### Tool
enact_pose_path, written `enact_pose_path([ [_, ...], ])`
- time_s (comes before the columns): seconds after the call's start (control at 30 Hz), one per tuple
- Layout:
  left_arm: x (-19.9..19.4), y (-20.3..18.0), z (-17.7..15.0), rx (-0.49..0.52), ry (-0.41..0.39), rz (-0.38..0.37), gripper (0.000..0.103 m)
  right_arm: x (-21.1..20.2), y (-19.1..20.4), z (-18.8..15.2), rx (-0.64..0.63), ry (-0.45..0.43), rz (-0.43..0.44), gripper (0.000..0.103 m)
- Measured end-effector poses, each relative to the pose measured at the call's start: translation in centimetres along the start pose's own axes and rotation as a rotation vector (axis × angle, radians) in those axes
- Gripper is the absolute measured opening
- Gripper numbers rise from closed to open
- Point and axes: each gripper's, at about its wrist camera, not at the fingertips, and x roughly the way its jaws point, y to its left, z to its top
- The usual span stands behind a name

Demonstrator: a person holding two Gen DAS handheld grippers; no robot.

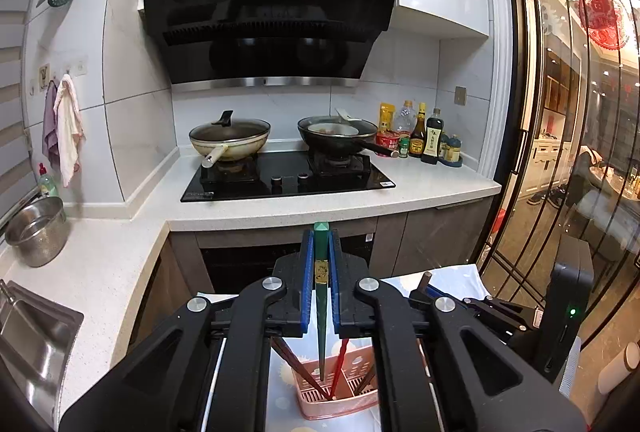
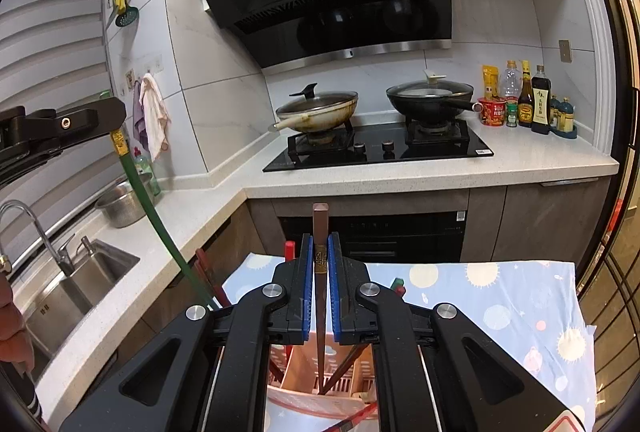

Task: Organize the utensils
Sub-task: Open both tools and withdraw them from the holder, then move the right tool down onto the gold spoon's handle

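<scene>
Above the pink utensil basket (image 1: 338,388), your left gripper (image 1: 321,232) pinches a green chopstick (image 1: 321,312) between its blue pads, the stick upright with its lower tip down inside the basket among red and brown chopsticks already standing there. Your right gripper (image 2: 320,238) is clamped on a brown chopstick (image 2: 320,296) too — its tip also reaches into the same basket (image 2: 288,372). That basket sits on a pale blue patterned cloth (image 2: 500,296). Beyond the basket lies the counter with the black hob (image 1: 288,179) and two lidded woks; to the basket's left, the steel sink (image 2: 80,284).
</scene>
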Motion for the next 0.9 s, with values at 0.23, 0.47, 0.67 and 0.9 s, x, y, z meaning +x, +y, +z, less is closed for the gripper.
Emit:
enact_pose_path([
  [0.23, 2.2, -0.3, -3.4, -0.007, 0.075, 0.024, 0.008, 0.6, -0.2, -2.2, 0.001, 0.046, -0.011, 0.015],
  [0.47, 1.5, 0.2, -8.9, -0.048, 0.115, 0.123, 0.091, -4.5, -0.2, -4.3, -0.009, -0.024, -0.053, 0.050],
  [0.67, -2.0, 0.1, -14.4, -0.060, 0.155, 0.135, 0.096, -9.8, 0.3, -8.8, -0.060, -0.018, -0.084, 0.058],
  [0.9, -3.7, -1.3, -23.1, -0.045, 0.295, 0.157, 0.096, -13.1, 0.2, -18.8, -0.042, 0.158, -0.128, 0.056],
])
